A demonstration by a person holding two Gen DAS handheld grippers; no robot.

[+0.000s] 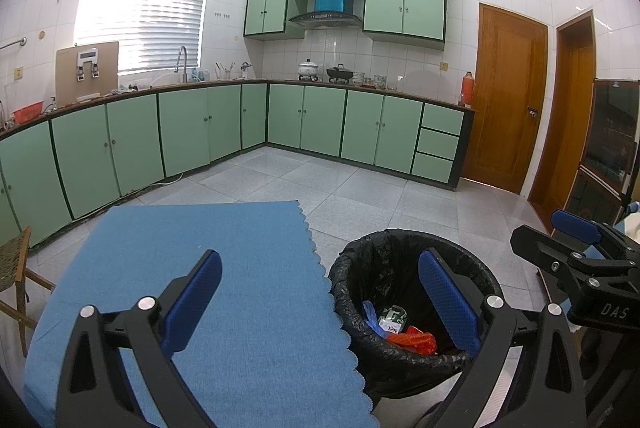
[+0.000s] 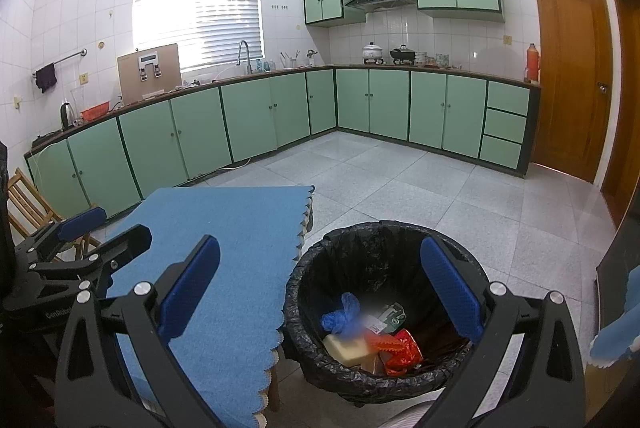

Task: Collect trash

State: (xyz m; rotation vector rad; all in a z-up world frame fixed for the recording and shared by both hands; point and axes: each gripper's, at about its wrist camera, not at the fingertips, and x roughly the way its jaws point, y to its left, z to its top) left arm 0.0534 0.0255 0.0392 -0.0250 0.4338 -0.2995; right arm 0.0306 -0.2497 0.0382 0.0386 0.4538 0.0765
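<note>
A round bin lined with a black bag stands on the floor to the right of a table covered by a blue cloth. In the bin lie a red wrapper, a blue bag, a beige block and a green-white packet. My left gripper is open and empty above the table's right edge and the bin. My right gripper is open and empty above the bin. Each gripper also shows in the other's view, the right and the left.
Green cabinets with a counter run along the left and far walls. Two wooden doors are at the right. A wooden chair stands left of the table. A grey tiled floor lies beyond the bin.
</note>
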